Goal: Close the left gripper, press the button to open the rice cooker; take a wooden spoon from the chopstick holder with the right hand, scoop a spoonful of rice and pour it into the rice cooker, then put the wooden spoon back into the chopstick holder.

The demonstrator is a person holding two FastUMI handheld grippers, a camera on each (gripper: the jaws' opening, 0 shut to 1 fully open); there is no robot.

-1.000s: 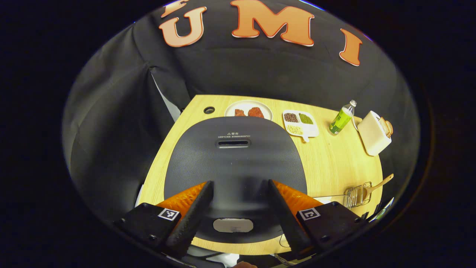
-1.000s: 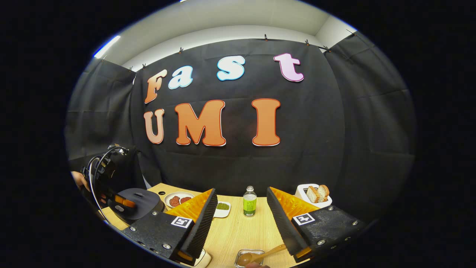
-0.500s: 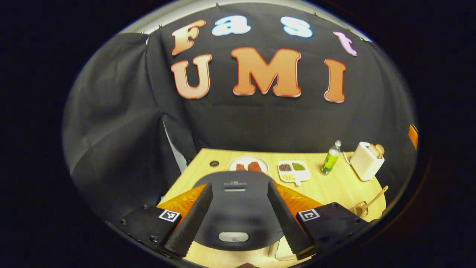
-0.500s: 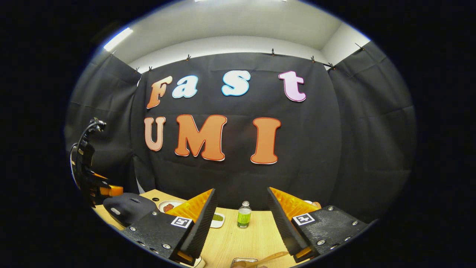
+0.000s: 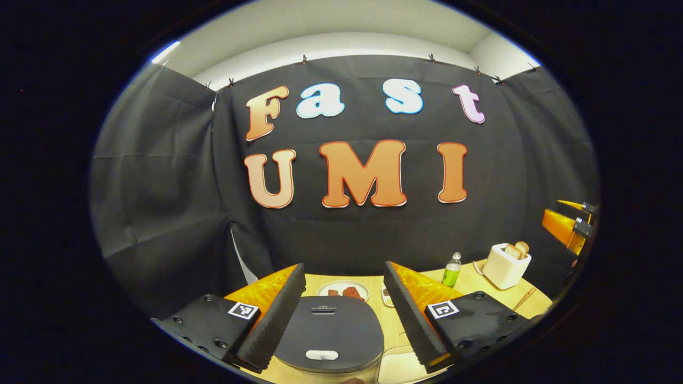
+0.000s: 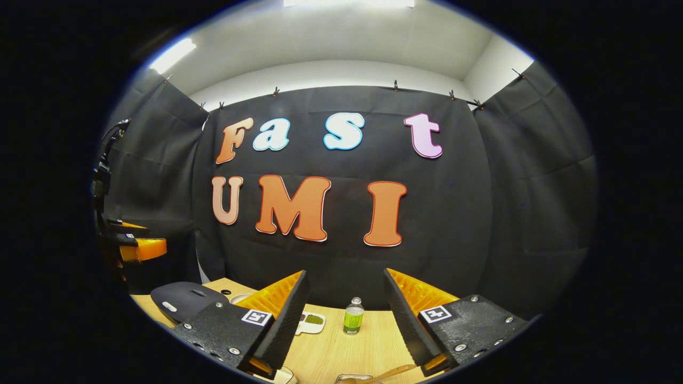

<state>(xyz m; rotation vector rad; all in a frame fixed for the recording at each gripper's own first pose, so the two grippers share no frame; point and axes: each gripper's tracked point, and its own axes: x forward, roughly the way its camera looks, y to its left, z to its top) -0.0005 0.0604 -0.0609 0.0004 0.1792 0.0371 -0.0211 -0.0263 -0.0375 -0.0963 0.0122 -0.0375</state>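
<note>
Lid: rice cooker [image 5: 329,333] sat shut, dark, rounded and finely ribbed, between and below the left gripper [image 5: 341,312], jaws spread wide.
Button [image 5: 322,354]: pale, pill-shaped, untouched.
Spoon: wooden spoon [image 6: 394,371] lay under the right gripper [image 6: 346,320], jaws parted, empty.

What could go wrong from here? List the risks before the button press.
1. The left hand-held gripper is open above the rice cooker; pressed like this, its fingers could straddle the button rather than push it.
2. The bottle stands upright ahead of the right hand-held gripper; a sweeping reach toward the wooden spoon might topple it.
</note>
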